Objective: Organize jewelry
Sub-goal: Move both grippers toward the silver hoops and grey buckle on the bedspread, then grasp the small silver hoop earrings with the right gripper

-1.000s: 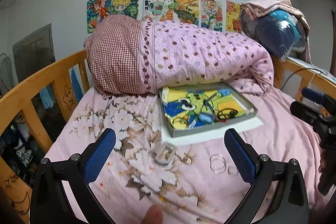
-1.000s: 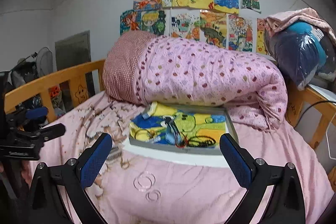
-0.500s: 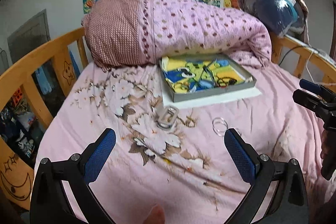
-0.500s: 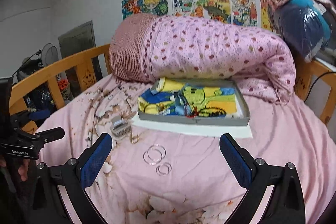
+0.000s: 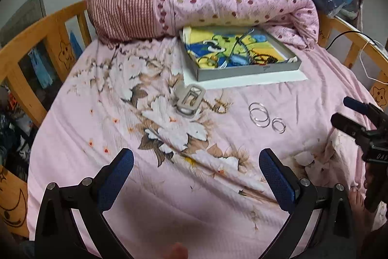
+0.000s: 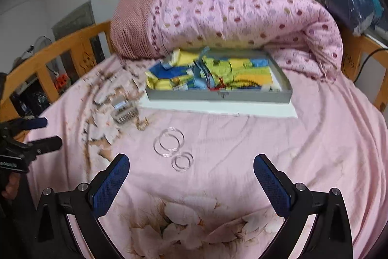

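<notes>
Rings (image 6: 172, 146) just ahead of spread right tool (image 6: 191, 168).

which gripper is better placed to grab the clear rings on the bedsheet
Right, most likely. The clear rings lie just ahead of the right gripper, between its open fingers. From the left gripper they sit off to its right, with the hair clip nearer its line.

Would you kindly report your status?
Both tongs open, empty. Clear rings loose on bedsheet, before tray. Path unobstructed.
</notes>
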A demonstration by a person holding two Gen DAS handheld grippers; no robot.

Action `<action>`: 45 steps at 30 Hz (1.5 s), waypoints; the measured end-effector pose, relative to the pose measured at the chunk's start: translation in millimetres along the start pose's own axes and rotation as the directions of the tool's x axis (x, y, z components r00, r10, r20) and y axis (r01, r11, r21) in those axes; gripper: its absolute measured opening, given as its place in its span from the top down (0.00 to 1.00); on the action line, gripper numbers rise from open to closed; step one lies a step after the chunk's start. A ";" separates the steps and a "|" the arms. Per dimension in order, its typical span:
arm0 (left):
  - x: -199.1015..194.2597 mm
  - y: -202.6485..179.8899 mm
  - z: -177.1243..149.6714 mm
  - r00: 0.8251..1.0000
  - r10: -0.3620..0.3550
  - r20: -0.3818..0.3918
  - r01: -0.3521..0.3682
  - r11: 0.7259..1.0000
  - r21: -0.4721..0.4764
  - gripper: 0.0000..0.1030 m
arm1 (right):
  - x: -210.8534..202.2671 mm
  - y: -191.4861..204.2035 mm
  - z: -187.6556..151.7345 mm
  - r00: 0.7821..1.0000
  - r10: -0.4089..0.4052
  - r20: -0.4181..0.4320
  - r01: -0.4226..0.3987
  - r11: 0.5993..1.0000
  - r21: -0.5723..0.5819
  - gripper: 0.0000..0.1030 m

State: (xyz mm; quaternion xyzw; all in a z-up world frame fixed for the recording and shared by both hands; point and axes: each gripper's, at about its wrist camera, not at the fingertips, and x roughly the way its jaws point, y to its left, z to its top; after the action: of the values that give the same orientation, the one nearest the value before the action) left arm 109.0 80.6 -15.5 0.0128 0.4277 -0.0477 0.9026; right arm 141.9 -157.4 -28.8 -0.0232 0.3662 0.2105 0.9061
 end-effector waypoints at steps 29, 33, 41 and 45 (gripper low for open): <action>50.6 21.2 13.9 0.988 -0.068 -0.139 0.055 0.994 -0.095 0.02 | 78.7 21.3 -14.4 0.976 0.070 -0.208 -0.102 0.984 -0.146 0.00; 58.1 22.6 21.6 0.990 -0.074 -0.123 0.065 0.995 -0.073 0.02 | 89.2 15.2 -13.0 0.967 0.118 -0.227 -0.141 0.986 -0.086 0.00; 82.2 20.0 40.9 0.996 -0.074 -0.051 0.076 0.996 0.047 0.02 | 98.6 13.1 -11.1 0.971 0.105 -0.215 -0.125 0.989 -0.083 0.19; 99.3 20.7 47.9 0.996 -0.083 -0.013 0.084 0.990 0.110 0.02 | 105.8 14.1 -11.8 0.971 0.094 -0.221 -0.116 0.989 -0.089 0.30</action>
State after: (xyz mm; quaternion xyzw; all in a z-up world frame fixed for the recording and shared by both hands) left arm 210.5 90.7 -62.4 0.0449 0.4286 -0.1088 0.8958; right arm 196.6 -108.4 -107.0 -0.0725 0.4520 0.2730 0.8461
